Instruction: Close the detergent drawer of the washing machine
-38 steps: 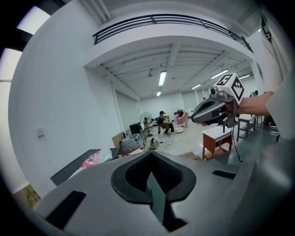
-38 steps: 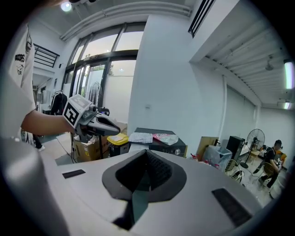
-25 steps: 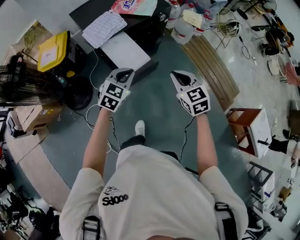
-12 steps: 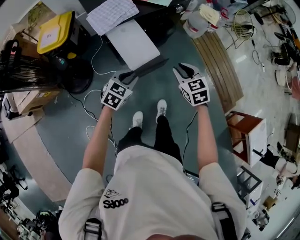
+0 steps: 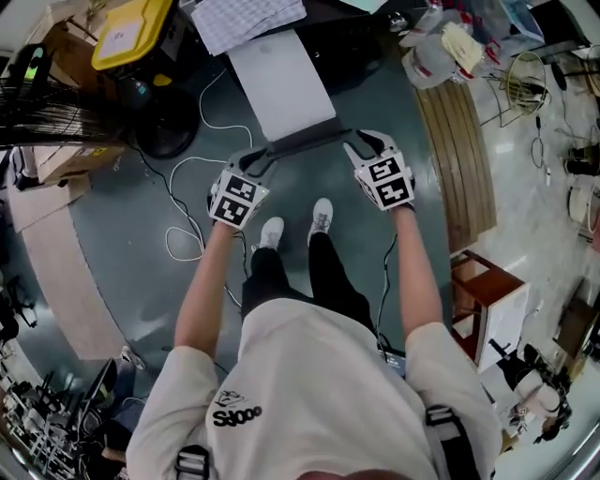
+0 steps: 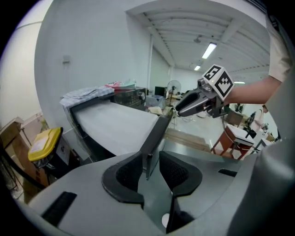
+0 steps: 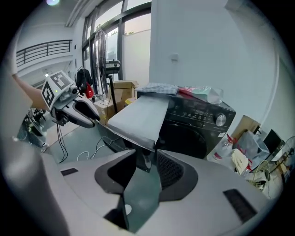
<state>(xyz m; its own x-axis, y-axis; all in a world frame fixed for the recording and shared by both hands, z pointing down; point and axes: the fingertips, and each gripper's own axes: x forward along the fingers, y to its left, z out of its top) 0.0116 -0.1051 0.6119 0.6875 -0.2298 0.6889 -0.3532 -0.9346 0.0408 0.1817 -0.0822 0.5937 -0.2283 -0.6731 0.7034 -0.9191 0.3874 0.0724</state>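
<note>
I'm looking down on the black washing machine (image 5: 349,45) with its detergent drawer (image 5: 281,80) pulled well out of the front, a wide white slab ending in a dark front panel. Both tools are at that panel, on the side farthest from the washing machine. The left gripper (image 5: 261,157) is at the panel's left end, and its own view shows its tongs (image 6: 150,168) spread a little, with the panel's thin edge standing between the pads, near the left one and clear of the right. The right gripper (image 5: 366,141) is at the right end. There the tongs (image 7: 146,168) are likewise slightly apart, straddling the drawer's corner (image 7: 140,115), with both pads close beside it. From each tool I can see the other at the far end of the panel. A checked cloth (image 5: 248,19) lies on top of the washing machine, and a yellow-lidded box (image 5: 131,21) stands to its left. A loose white cable (image 5: 187,206) runs over the floor in front of the machine, left of the drawer, and a slatted wooden bench (image 5: 459,150) lies to its right.
</note>
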